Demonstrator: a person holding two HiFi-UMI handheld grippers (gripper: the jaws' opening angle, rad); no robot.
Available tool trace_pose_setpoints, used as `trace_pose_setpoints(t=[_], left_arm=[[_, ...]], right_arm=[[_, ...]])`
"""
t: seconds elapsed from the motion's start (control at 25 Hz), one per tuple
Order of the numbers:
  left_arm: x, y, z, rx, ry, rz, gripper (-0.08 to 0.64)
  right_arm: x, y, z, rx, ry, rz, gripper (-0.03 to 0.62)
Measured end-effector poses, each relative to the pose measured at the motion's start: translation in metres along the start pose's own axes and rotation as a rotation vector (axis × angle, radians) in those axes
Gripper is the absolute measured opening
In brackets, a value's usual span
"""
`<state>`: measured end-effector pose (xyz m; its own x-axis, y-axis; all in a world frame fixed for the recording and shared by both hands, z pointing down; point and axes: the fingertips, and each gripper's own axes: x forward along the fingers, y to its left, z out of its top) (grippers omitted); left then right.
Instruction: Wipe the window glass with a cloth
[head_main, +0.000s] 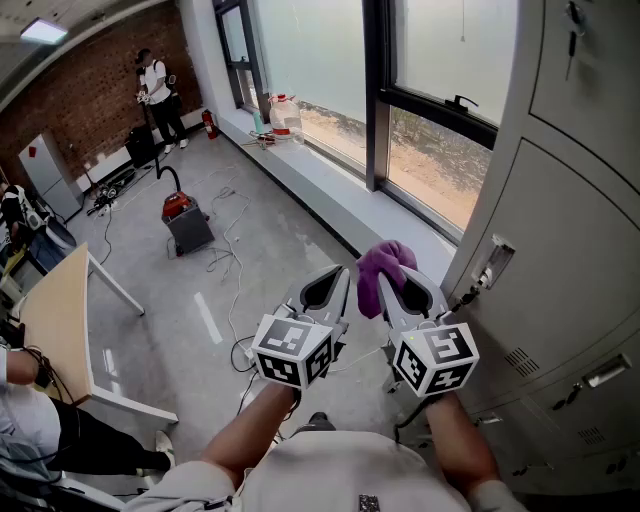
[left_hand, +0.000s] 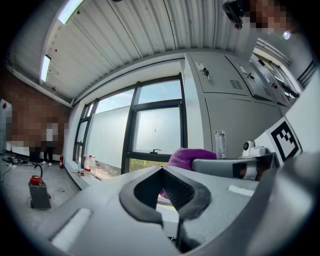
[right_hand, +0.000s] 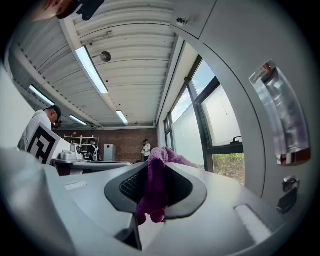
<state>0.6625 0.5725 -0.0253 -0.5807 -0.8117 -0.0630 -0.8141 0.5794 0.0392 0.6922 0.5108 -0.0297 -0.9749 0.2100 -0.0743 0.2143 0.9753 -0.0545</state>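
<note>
Two grippers are hovering side by side above the floor, facing the window glass (head_main: 448, 45). The right gripper (head_main: 392, 290) is pinching the purple cloth (head_main: 381, 268) in mid-air, while the left gripper (head_main: 328, 291) jaws are meeting on nothing.

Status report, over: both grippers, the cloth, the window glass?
Right gripper shut on purple cloth. Left gripper shut, empty. Window glass ahead, not yet touched, nothing seen blocking.

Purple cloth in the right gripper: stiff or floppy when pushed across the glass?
Likely floppy: the purple cloth sags in folds between the shut jaws of the right gripper. Probably light, since that small pinch carries the whole bunch. Its fuzzy surface suggests it will drag on the window glass rather than slip.
</note>
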Motion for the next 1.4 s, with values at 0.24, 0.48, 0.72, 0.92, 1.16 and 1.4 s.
trace_pose_setpoints(t=[0.24, 0.48, 0.72, 0.92, 1.16, 1.4], left_arm=[[0.003, -0.002, -0.001, 0.001, 0.000, 0.001, 0.000], [0.003, -0.002, -0.002, 0.000, 0.002, 0.006, 0.000], [0.005, -0.003, -0.004, 0.000, 0.004, 0.006, 0.000], [0.007, -0.003, -0.005, -0.001, 0.010, 0.008, 0.000], [0.032, 0.019, -0.018, -0.013, 0.020, 0.016, 0.000], [0.051, 0.067, -0.045, -0.062, 0.033, -0.014, 0.000]], right_arm=[[0.000, -0.003, 0.001, -0.010, -0.003, -0.001, 0.103], [0.000, -0.003, 0.000, -0.003, 0.003, 0.005, 0.103], [0.000, -0.005, 0.001, -0.002, -0.002, 0.006, 0.103], [0.003, -0.006, 0.000, -0.013, 0.002, 0.003, 0.103], [0.025, -0.022, -0.010, -0.008, 0.010, -0.001, 0.103], [0.071, -0.022, -0.038, -0.047, 0.040, -0.052, 0.104]])
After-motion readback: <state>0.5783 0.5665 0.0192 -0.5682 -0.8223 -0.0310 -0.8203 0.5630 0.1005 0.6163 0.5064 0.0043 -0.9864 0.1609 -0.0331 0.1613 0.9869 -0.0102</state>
